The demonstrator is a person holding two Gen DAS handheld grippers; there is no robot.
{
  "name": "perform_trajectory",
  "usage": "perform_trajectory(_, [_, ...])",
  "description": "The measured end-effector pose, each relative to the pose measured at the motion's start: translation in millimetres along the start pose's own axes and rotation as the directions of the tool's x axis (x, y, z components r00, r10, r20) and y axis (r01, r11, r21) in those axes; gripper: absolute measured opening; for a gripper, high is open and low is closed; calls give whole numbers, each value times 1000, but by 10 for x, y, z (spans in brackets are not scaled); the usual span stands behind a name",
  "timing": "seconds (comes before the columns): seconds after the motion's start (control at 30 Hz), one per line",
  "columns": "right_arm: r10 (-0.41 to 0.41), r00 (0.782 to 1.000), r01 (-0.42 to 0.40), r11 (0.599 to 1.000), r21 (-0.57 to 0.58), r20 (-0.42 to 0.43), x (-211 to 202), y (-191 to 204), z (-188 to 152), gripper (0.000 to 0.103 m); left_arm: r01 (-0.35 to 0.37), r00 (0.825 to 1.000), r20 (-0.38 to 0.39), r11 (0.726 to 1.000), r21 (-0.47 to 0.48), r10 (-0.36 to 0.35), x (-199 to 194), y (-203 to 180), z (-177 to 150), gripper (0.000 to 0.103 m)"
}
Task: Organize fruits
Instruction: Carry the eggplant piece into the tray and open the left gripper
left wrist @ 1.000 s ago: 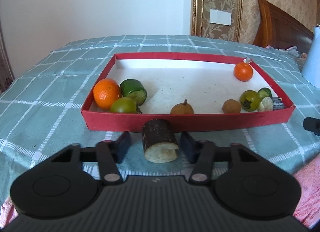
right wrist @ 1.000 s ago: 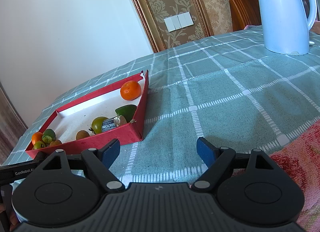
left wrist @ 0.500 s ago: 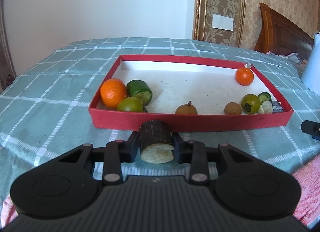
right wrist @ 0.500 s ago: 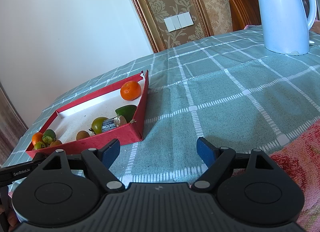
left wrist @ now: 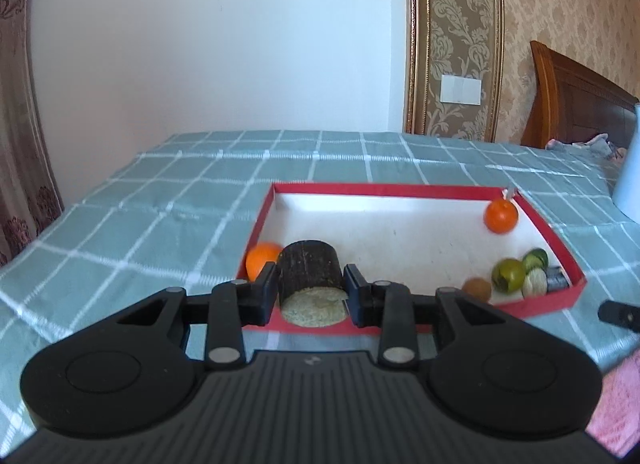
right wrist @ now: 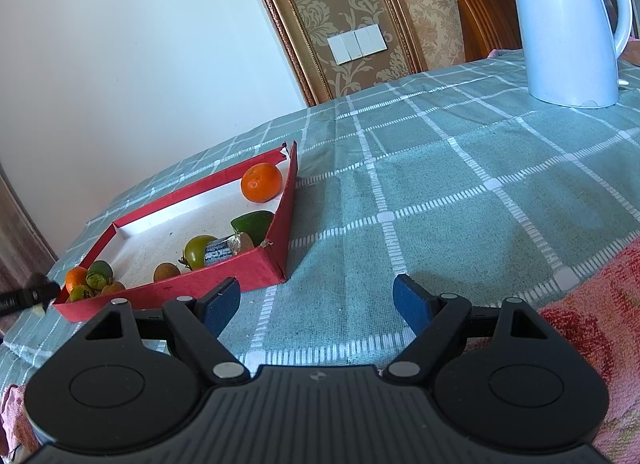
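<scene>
Left gripper (left wrist: 310,296) clamped on dark cane chunk (left wrist: 309,276), raised before red tray (left wrist: 536,308), hiding its near-left fruit; right gripper (right wrist: 317,304) gaping, empty, over table (right wrist: 440,192); kettle (right wrist: 568,24) partly cropped.

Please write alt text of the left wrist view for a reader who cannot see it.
The left claw is shut on a dark stub with a pale cut end, held in front of a red tray. In the tray lie oranges and green and brown fruits; it stands on a green checked tablecloth.
</scene>
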State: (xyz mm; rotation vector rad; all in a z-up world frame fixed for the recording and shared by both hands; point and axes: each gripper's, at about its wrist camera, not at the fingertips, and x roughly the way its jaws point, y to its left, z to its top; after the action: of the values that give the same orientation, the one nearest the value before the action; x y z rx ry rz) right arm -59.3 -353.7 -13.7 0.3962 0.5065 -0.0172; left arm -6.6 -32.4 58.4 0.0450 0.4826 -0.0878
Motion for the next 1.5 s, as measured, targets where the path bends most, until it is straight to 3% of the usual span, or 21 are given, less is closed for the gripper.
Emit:
perform_trajectory(0.33, [1, 1000, -1, 1000, 2, 0, -3, -3, 1, 84, -45, 998, -44, 999, 29, 47, 363, -168, 97, 32])
perform_trajectory(1.13, [3, 1000, -3, 1000, 5, 1, -7, -6, 4, 84, -29, 996, -86, 999, 35, 32, 656, -227, 80, 33])
perform_trajectory(1.2, [3, 1000, -3, 1000, 5, 1, -5, -2, 4, 84, -31, 996, -86, 999, 33, 34, 662, -226, 84, 37])
perform_trajectory(1.33, [3, 1000, -3, 1000, 5, 1, -7, -7, 4, 84, -19, 996, -83, 1000, 24, 21, 652, -224, 94, 59])
perform_trajectory(1.4, [3, 1000, -3, 1000, 5, 1, -7, -6, 5, 84, -30, 997, -69, 999, 32, 32, 629, -238, 100, 71])
perform_trajectory(1.47, [3, 1000, -3, 1000, 5, 1, -7, -5, 5, 84, -52, 998, -46, 998, 34, 53, 589, -243, 105, 92])
perform_trajectory(1.5, [3, 1000, -3, 1000, 5, 1, -7, -6, 5, 84, -54, 998, -39, 998, 29, 55, 568, -235, 111, 95])
